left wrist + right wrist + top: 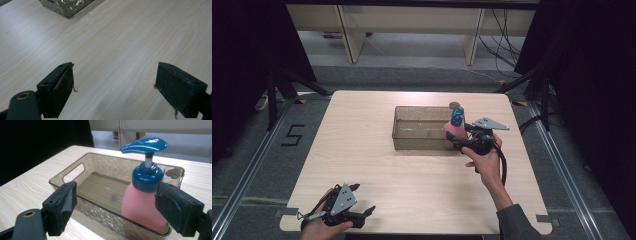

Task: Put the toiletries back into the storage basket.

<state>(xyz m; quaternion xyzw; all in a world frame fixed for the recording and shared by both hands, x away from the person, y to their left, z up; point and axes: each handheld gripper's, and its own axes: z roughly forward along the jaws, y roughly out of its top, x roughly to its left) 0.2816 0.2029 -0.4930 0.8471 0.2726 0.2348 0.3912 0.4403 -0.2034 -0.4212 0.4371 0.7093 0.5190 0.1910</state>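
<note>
A pink bottle (142,207) with a blue pump (145,146) stands upright inside the bin (75,171), a clear brownish tub with a cut-out handle in its end wall, and sits in the bin's right end, close against the wall nearest the person. In the high view the bottle (455,128) shows at that same end of the bin (412,142), with the pump (457,116) rising above the rim. The right gripper (115,205) hangs just outside the bin's near wall, jaws spread wide, one jaw left of the bottle and the other level with its right shoulder; the gripper view shows the pads clear of the bottle, so nothing is held. From above, the right gripper (459,137) sits at the bin's right near corner, the hand (484,160) reaching in from the person's side. The left gripper (357,202) rests low, well apart from the bin, at the near left corner of the table (362,130), held in the left hand (319,227). Its own view shows its jaws wide apart over bare table (125,45), empty, with a corner of the bin (66,6) far ahead.
</note>
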